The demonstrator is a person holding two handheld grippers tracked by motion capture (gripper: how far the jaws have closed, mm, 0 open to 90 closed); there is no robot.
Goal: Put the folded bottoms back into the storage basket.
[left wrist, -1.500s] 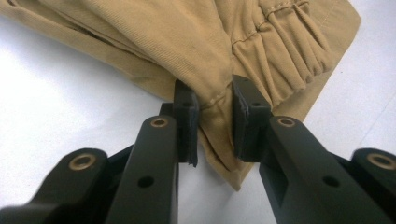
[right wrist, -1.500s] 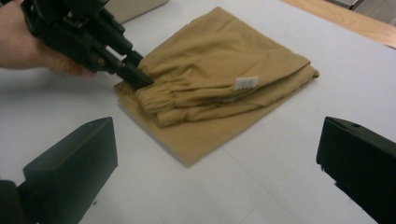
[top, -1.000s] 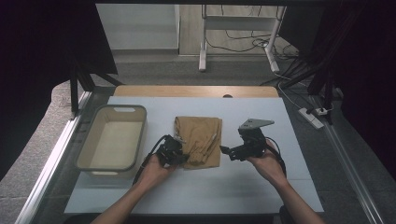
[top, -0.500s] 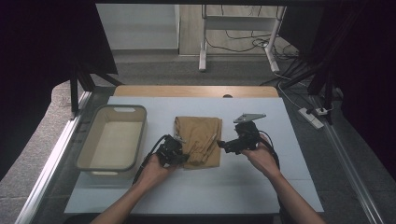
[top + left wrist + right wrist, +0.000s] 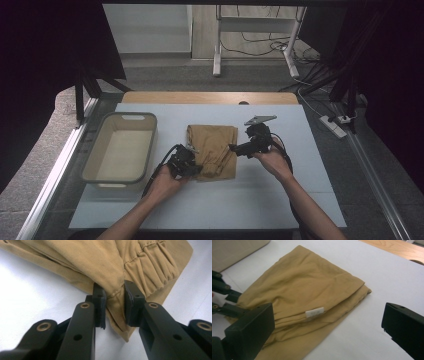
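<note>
From above I see the folded tan cloth (image 5: pixel 212 150) lying mid-table, its long axis running away from me, a tub (image 5: pixel 120 147) to its left. My left gripper (image 5: pixel 113 298) view adds a gathered, stitched band, its jaws pinching the near edge. My right gripper (image 5: pixel 327 325) stands wide open beside the cloth; its view shows a small white label (image 5: pixel 315 312), print unreadable.
</note>
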